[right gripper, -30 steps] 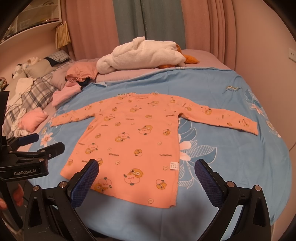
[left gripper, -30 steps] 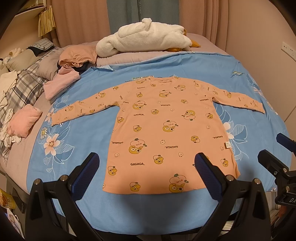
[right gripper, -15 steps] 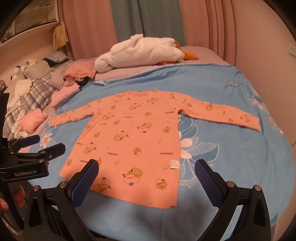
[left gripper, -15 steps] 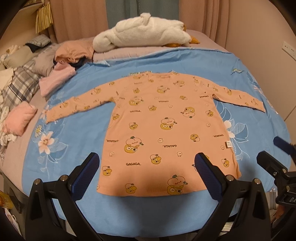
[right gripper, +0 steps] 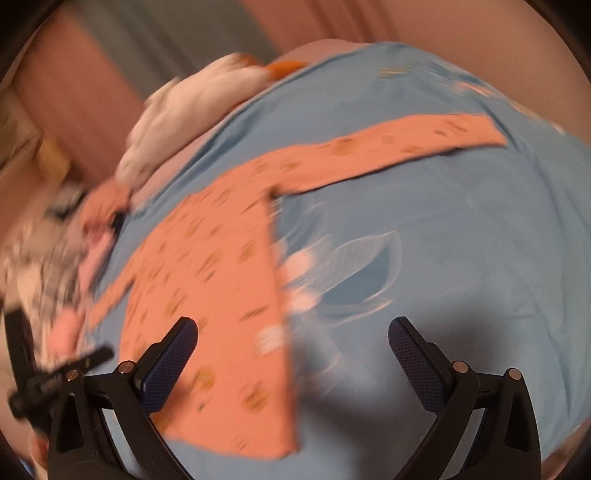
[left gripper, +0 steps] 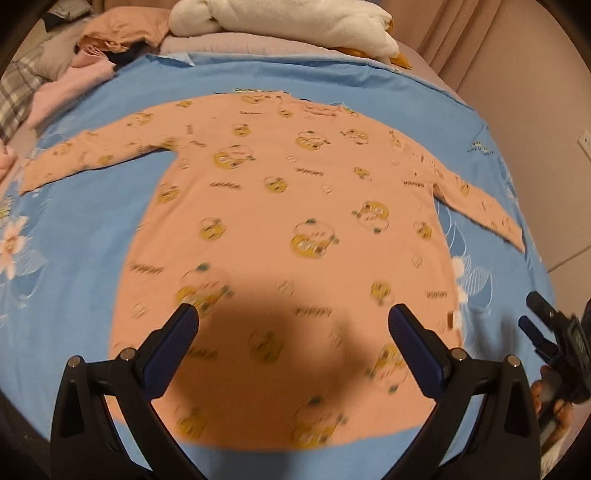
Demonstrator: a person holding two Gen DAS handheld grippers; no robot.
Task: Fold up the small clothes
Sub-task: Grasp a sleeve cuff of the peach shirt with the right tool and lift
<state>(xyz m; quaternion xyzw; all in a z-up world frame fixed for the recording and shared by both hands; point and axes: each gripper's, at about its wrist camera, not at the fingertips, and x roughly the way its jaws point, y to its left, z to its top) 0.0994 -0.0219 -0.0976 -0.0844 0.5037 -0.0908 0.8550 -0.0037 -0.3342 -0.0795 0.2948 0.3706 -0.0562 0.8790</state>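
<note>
The bed point(left gripper: 92, 229) carries the shirt point(left gripper: 295, 221) flat mid-sheet, sleeves out. Left gripper point(left gripper: 293, 325) and right gripper point(right gripper: 291, 332) hover, fingers spread, empty. Best pinch one sleeve cuff cleanly, then fold it across the body.

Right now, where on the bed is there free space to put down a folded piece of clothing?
The blue sheet lies bare between the orange shirt body's right edge and the bed's right side, below its right sleeve. A smaller bare patch lies under the left sleeve. The head of the bed is crowded: a white plush and piled clothes.
</note>
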